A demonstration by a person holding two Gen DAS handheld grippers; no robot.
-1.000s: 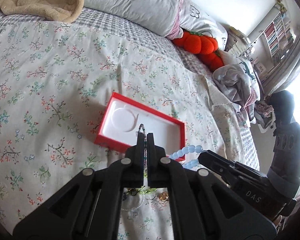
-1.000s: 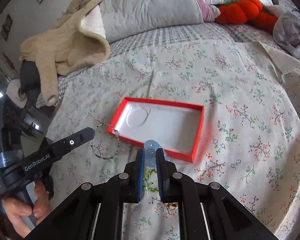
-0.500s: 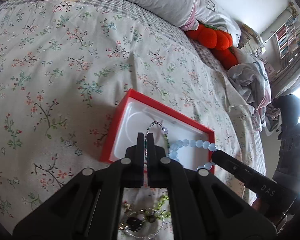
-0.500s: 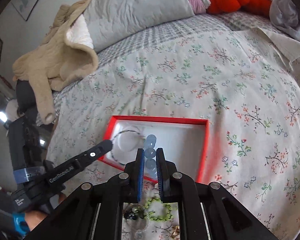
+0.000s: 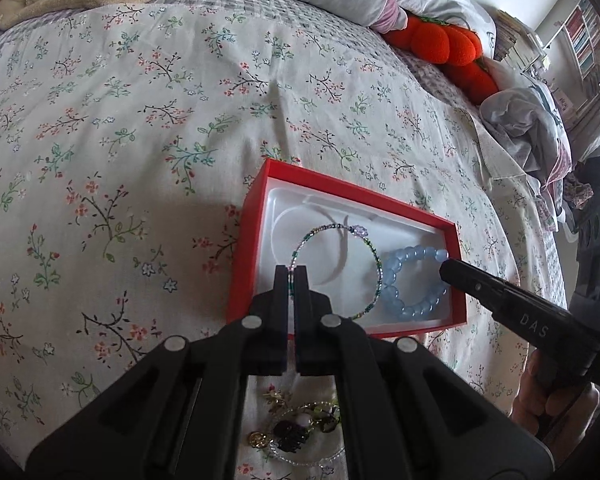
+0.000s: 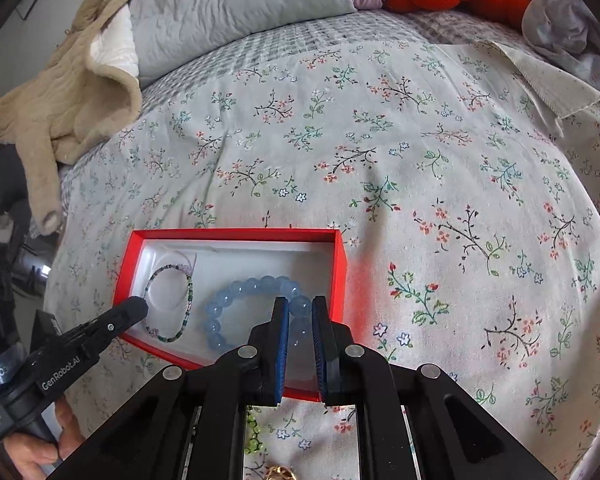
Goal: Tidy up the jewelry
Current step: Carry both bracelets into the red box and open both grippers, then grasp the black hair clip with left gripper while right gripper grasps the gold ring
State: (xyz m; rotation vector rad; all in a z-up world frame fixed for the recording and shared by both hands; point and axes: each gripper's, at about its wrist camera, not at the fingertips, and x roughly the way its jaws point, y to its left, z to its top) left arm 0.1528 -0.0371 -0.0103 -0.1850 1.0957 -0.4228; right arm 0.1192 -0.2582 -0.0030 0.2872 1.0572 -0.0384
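A red box (image 5: 253, 216) with a white liner lies on the floral bedspread; it also shows in the right wrist view (image 6: 340, 264). My left gripper (image 5: 291, 276) is shut on a thin multicoloured bead bracelet (image 5: 374, 256), which lies inside the box's left part (image 6: 189, 288). My right gripper (image 6: 299, 312) is shut on a pale blue bead bracelet (image 6: 236, 292), which rests in the box beside the thin one (image 5: 396, 280). The right gripper's tip (image 5: 452, 270) is at the blue beads. The left gripper's tip (image 6: 134, 308) sits at the box's near left corner.
A small heap of loose jewelry (image 5: 296, 432) lies on the bedspread just in front of the box, under the left gripper. A beige blanket (image 6: 72, 100), grey pillows (image 6: 236, 4) and an orange plush (image 5: 444, 44) lie at the head of the bed.
Both grippers have moved forward and down over the box. The two bracelets, hanging above the box before, now lie inside it.
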